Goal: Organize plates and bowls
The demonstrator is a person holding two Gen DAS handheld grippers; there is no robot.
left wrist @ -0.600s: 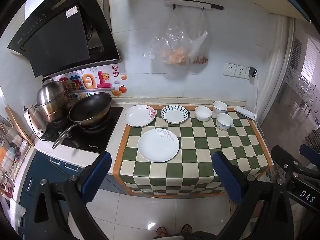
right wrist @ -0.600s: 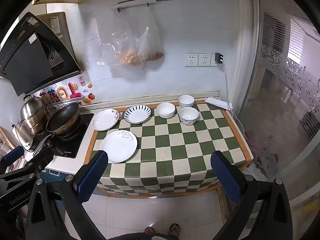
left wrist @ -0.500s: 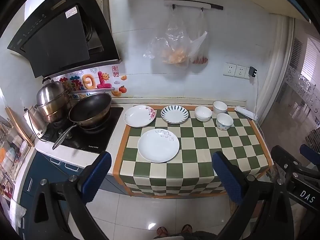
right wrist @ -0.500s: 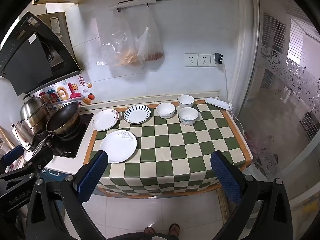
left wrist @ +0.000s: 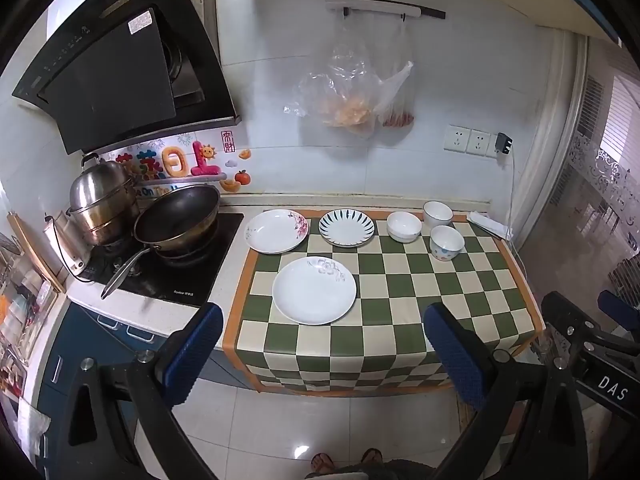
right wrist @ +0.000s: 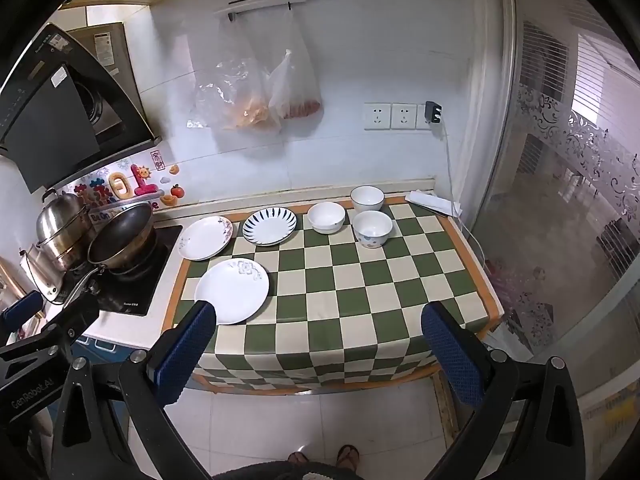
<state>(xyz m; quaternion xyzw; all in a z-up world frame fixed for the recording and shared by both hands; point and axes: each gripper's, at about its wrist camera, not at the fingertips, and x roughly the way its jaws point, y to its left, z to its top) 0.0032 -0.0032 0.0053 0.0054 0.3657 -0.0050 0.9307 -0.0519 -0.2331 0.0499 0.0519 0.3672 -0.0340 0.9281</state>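
Three plates lie on the green checked cloth (left wrist: 400,280): a plain white plate (left wrist: 314,290) (right wrist: 232,290) nearest me, a pink-flowered plate (left wrist: 276,231) (right wrist: 205,237) behind it at the left, and a blue-striped plate (left wrist: 347,227) (right wrist: 270,225) beside that. Three white bowls stand at the back right: one low bowl (left wrist: 404,227) (right wrist: 326,217), one by the wall (left wrist: 438,213) (right wrist: 367,198), one patterned (left wrist: 447,242) (right wrist: 372,228). My left gripper (left wrist: 320,352) and right gripper (right wrist: 320,354) hang open off the counter's front edge, holding nothing.
Left of the cloth a dark wok (left wrist: 176,220) sits on the black hob (left wrist: 168,268), with a steel steamer pot (left wrist: 102,200) behind it. Plastic bags (left wrist: 352,92) hang on the wall. A folded white cloth (left wrist: 490,224) lies at the back right corner. A person's sandalled feet (left wrist: 344,458) show below.
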